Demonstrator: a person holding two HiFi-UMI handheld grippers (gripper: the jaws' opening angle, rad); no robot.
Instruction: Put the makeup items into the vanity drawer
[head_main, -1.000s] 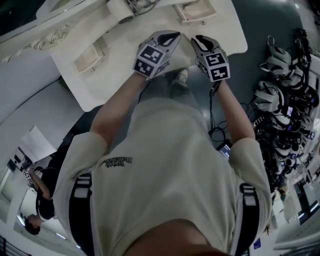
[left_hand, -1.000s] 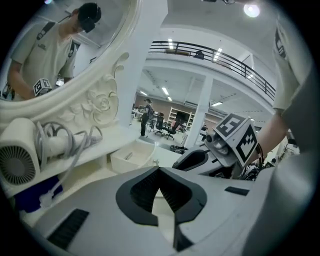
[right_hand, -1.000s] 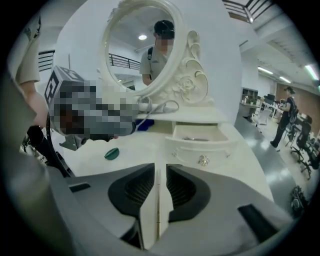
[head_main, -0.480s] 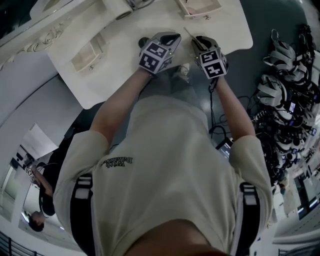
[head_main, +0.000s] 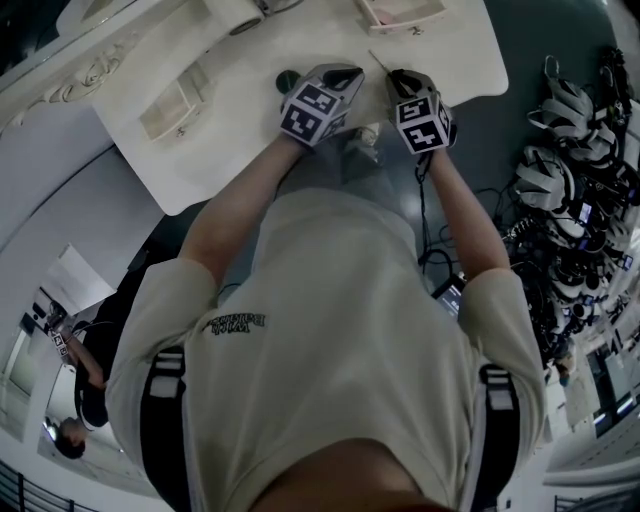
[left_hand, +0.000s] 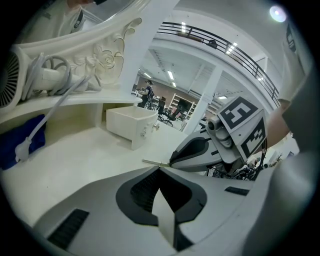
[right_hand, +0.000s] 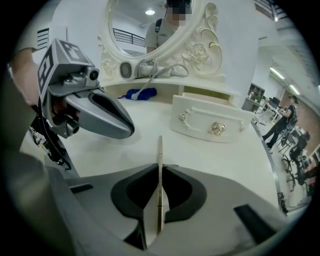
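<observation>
Right gripper (right_hand: 160, 169) — jaws have just been closing, and the pads now pinch a slim gold makeup pencil (right_hand: 159, 150) edge-on. Its tip sticks out forward over the white vanity top (right_hand: 235, 160). Can't tell if it touches the top.

Left gripper (left_hand: 160, 169) is just beside the right one, jaws pressed together with nothing between them.

White drawer with gold knobs (right_hand: 210, 122) stands beyond the pencil — apart from it. Blue cloth (right_hand: 140, 93) lies below the oval mirror (right_hand: 145, 25).
</observation>
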